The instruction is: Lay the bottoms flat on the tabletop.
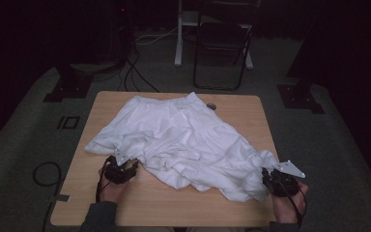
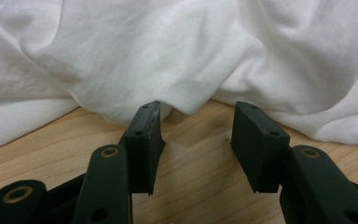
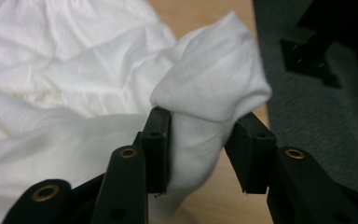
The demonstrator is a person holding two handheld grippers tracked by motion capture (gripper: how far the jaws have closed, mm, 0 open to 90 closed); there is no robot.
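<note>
A crumpled white garment [image 1: 183, 135] with a gathered waistband at the far end is spread over the wooden table [image 1: 244, 116]. My left gripper [image 1: 131, 166] rests low on the table at the garment's near left edge. It is open, and one fingertip [image 2: 149, 116] just touches the cloth's [image 2: 177, 60] hem, with bare wood between the jaws. My right gripper [image 1: 269, 175] is at the garment's near right corner. In the right gripper view a bunched fold of white cloth [image 3: 209, 88] sits loosely between the parted jaws of that gripper [image 3: 205, 116].
A small dark object [image 1: 211, 106] lies on the table beside the waistband. Behind the table stand a black folding chair [image 1: 222, 43] and a white post [image 1: 178, 34], with cables [image 1: 135, 72] on the grey carpet. Dark stand bases [image 1: 299, 96] flank the table.
</note>
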